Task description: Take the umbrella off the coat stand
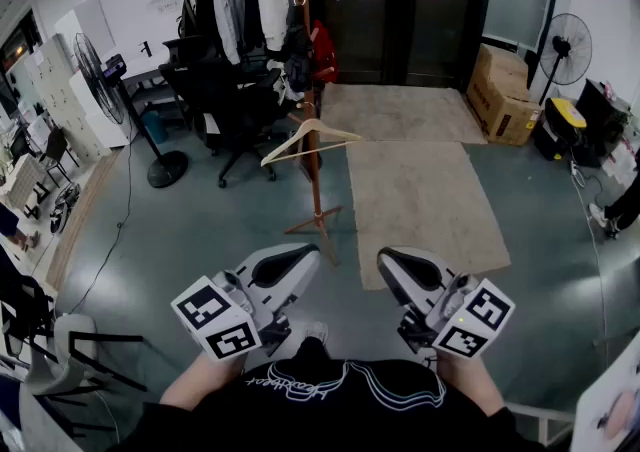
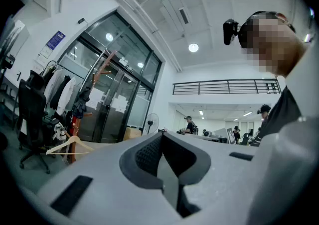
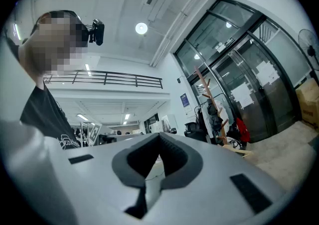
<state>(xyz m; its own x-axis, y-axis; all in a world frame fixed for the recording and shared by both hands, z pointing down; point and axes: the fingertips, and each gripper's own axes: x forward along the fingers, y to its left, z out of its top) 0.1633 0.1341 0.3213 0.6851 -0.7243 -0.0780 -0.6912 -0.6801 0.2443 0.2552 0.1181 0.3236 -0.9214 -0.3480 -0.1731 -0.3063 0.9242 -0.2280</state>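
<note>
"What is underfoot here?"

"A smooth grey-green floor [image 1: 200, 240]."

"And what stands on it?"

"At twelve o'clock is the coat stand [image 1: 317, 180], on crossed wooden feet. Just beside it, at one o'clock, lies a beige mat [image 1: 425, 200], with a second mat [image 1: 400, 112] just beyond that."

"And off to the sides?"

"At ten o'clock there's a standing fan [image 1: 166, 168] on a round base, and an office chair [image 1: 235, 105] at eleven. At two o'clock there's a cardboard box [image 1: 500, 80] and another fan [image 1: 567, 43] beside it."
</note>
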